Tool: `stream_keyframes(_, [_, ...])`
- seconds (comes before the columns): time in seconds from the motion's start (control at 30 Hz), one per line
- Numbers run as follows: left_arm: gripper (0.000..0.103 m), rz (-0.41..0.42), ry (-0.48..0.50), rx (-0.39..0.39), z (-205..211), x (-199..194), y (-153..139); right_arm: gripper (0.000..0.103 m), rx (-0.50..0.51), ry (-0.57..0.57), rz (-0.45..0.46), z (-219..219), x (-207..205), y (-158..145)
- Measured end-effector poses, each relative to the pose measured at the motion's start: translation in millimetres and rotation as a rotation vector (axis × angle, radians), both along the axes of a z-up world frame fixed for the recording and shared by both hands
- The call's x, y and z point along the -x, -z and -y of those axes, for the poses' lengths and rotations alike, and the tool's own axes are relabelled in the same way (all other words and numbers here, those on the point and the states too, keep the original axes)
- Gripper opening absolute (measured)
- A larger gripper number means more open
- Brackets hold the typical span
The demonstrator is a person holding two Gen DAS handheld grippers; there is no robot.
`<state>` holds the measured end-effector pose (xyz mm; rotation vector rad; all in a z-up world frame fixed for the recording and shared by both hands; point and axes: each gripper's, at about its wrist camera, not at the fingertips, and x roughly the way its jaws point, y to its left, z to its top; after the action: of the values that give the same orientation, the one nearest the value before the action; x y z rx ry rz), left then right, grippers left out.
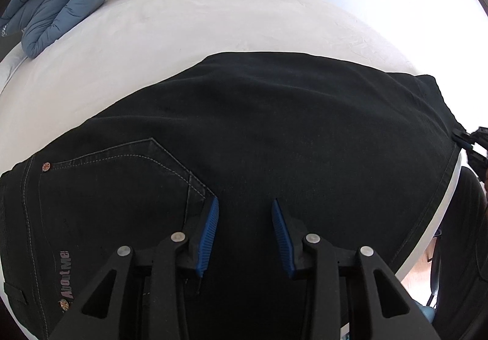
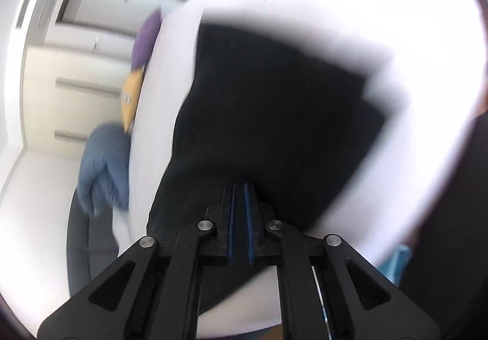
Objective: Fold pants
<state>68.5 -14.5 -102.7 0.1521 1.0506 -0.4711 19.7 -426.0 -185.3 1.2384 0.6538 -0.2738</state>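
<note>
On the white bed, black jeans lie flat for folding; left gripper partly open, empty; right gripper nearly closed, apparently empty.

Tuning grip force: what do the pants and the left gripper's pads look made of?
Pants: black denim by the look, matte, with pale contrast stitching and a copper rivet at the pocket. Pads on the left gripper: blue, ribbed, likely rubber or soft plastic; cannot confirm which.
</note>
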Motion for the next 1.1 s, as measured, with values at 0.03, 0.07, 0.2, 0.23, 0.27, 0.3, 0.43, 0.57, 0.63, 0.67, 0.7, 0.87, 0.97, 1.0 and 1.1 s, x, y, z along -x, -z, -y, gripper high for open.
stream_keyframes(0.03, [0.040, 0.000, 0.000, -0.004, 1.0, 0.1, 0.4, 0.006, 0.009, 0.041, 0.002, 13.3, 17.5, -5.9])
stream_keyframes(0.07, [0.040, 0.002, -0.002, -0.008, 2.3, 0.4, 1.0, 0.008, 0.015, 0.069, 0.013, 21.7, 31.3, -12.7])
stream_keyframes(0.2, [0.040, 0.012, -0.022, -0.005, -2.0, 6.3, -1.1, 0.087, -0.009, 0.128, 0.087, 25.4, 55.7, -29.5])
stream_keyframes(0.23, [0.040, 0.013, -0.022, -0.007, -1.5, 7.0, -1.2, 0.102, -0.035, 0.162, 0.111, 33.3, 70.1, -29.7])
stream_keyframes(0.27, [0.040, 0.012, -0.023, -0.010, -1.5, 1.2, 0.7, 0.102, -0.054, 0.158, 0.141, 34.6, 71.9, -29.1])
stream_keyframes(0.3, [0.040, 0.009, -0.021, -0.012, -1.3, 3.5, 1.1, 0.102, -0.068, 0.137, 0.167, 25.1, 69.1, -29.5])
stream_keyframes(0.43, [0.040, 0.001, -0.018, -0.018, 8.1, 0.2, 1.6, 0.088, -0.183, 0.115, 0.173, -3.5, 37.9, -15.2])
stream_keyframes(0.57, [0.040, -0.002, -0.024, -0.016, 7.4, -0.9, 2.0, 0.074, -0.241, 0.132, 0.140, 8.1, 23.4, -13.1])
stream_keyframes(0.63, [0.040, -0.001, -0.022, -0.015, 9.3, -2.3, 1.9, 0.072, -0.249, 0.141, 0.100, 8.8, 19.9, -1.6])
stream_keyframes(0.67, [0.040, -0.002, -0.022, -0.012, 8.7, -2.5, 1.9, 0.068, -0.263, 0.152, 0.100, 9.7, 18.0, 4.5])
stream_keyframes(0.7, [0.040, -0.003, -0.019, -0.011, 6.8, -2.8, 1.7, 0.068, -0.278, 0.158, 0.109, 9.8, 15.9, 8.7])
stream_keyframes(0.87, [0.040, -0.004, -0.018, -0.009, 5.8, -2.1, 1.5, 0.054, -0.297, 0.198, 0.065, 12.2, 7.3, 23.9])
stream_keyframes(0.97, [0.040, -0.003, -0.021, -0.006, 5.2, -1.7, 1.6, 0.052, -0.349, 0.241, 0.083, 12.3, 7.2, 31.6])
stream_keyframes(1.0, [0.040, -0.002, -0.022, -0.006, 5.2, -1.7, 1.5, 0.052, -0.354, 0.247, 0.087, 12.6, 6.1, 32.6])
stream_keyframes(1.1, [0.040, -0.003, -0.019, -0.006, 4.8, -2.0, 1.6, 0.052, -0.377, 0.275, 0.108, 12.4, 8.0, 35.4])
